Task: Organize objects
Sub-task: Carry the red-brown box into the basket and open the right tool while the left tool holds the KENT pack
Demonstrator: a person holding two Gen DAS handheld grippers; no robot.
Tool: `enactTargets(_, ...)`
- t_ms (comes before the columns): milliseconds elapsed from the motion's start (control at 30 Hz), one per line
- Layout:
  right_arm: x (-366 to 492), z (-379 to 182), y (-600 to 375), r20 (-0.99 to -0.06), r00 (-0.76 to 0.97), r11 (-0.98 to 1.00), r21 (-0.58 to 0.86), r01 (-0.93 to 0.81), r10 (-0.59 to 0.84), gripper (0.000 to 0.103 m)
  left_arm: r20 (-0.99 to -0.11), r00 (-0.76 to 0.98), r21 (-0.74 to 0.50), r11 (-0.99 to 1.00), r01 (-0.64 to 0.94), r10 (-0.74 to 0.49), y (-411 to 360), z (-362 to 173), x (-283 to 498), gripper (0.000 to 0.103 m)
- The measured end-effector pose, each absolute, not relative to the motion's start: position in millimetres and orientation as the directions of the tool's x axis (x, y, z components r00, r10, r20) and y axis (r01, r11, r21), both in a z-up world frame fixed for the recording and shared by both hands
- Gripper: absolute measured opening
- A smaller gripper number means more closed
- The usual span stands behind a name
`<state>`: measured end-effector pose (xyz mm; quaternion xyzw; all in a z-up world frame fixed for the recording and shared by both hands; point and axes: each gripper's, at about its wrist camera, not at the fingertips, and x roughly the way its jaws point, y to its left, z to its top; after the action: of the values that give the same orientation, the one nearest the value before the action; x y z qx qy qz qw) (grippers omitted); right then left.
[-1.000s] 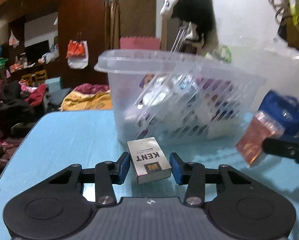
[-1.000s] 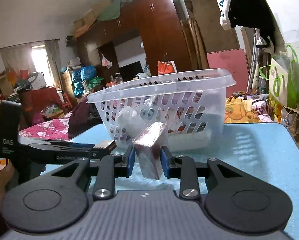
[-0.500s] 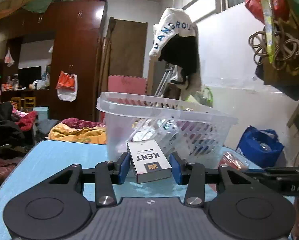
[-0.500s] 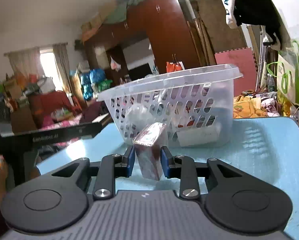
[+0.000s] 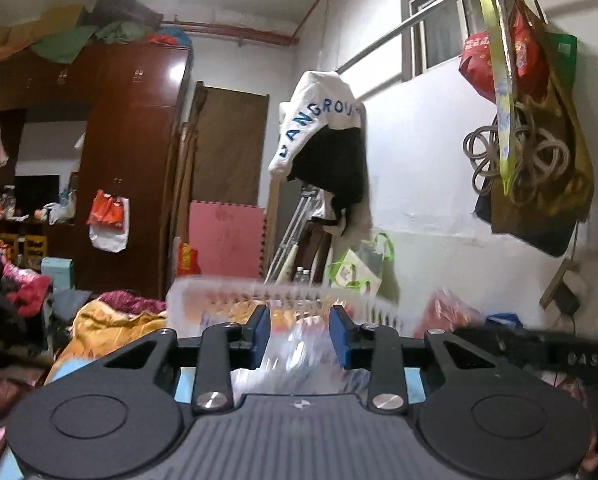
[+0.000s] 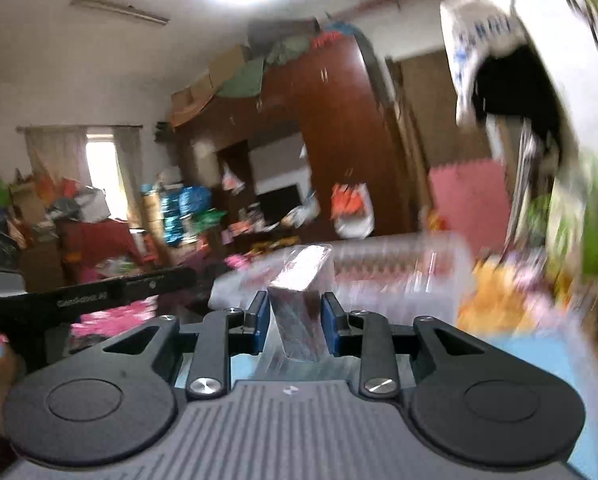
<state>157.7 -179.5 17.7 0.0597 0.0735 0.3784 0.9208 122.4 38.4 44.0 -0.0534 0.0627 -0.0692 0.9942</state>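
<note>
In the left wrist view my left gripper is open over the clear plastic basket; nothing sits between its blue pads, only blurred basket contents show below. The KENT cigarette box is out of sight. In the right wrist view my right gripper is shut on a wrapped dark red packet, held upright just in front of the blurred basket. The right gripper's arm shows at the right of the left wrist view, the left gripper's arm at the left of the right wrist view.
The light blue table lies under the basket. Behind stand a dark wooden wardrobe, a pink foam mat, piled clothes and bags hanging on the white wall. Both views are motion blurred.
Both grippers rose to basket rim height and tilted upward. The KENT box has left my left gripper, whose jaws now stand empty. The right gripper still holds the packet.
</note>
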Motion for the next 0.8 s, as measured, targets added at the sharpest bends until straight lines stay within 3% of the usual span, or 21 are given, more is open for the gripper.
enactTargets(200,216.8,61.6,-145.4,-0.181,0.707,0.73,0.158,-0.665,0.684,0.031,-0.243,0.962,-0.09,0.991,0.101,-0.12,31.5,71.0,190.1,0.037)
enactTargets(367,249.0,52.5,-133.4,-0.278,0.717,0.766,0.154,-0.624,0.64,0.031,-0.282,0.954,-0.057,0.995,0.084,-0.097,38.0,49.7,172.4,0.04)
enactTargets(400,245.8,51.2,-137.1,-0.274,0.712,0.76,0.158,-0.63,0.647,0.031,-0.298,0.949,-0.037,0.995,0.098,-0.104,40.6,39.6,156.7,0.049)
enactTargets(433,240.7,50.5,-142.3,-0.261,0.714,0.759,0.156,-0.633,0.649,0.031,-0.316,0.943,-0.012,0.994,0.109,-0.107,41.0,29.9,141.4,0.064)
enactTargets(533,226.1,53.2,-154.5,-0.236,0.72,0.756,0.147,-0.638,0.653,0.031,-0.36,0.929,0.096,0.987,0.128,-0.086,35.7,-7.0,94.9,0.082)
enactTargets(667,219.2,67.9,-156.5,-0.222,0.719,0.751,0.126,-0.648,0.658,0.033,-0.479,0.878,0.225,0.97,0.095,0.025,28.8,-42.1,88.0,0.082)
enactTargets(800,217.7,71.8,-158.4,-0.211,0.711,0.739,0.112,-0.664,0.671,0.034,-0.557,0.83,0.137,0.984,0.111,-0.017,41.8,-56.0,103.4,0.066)
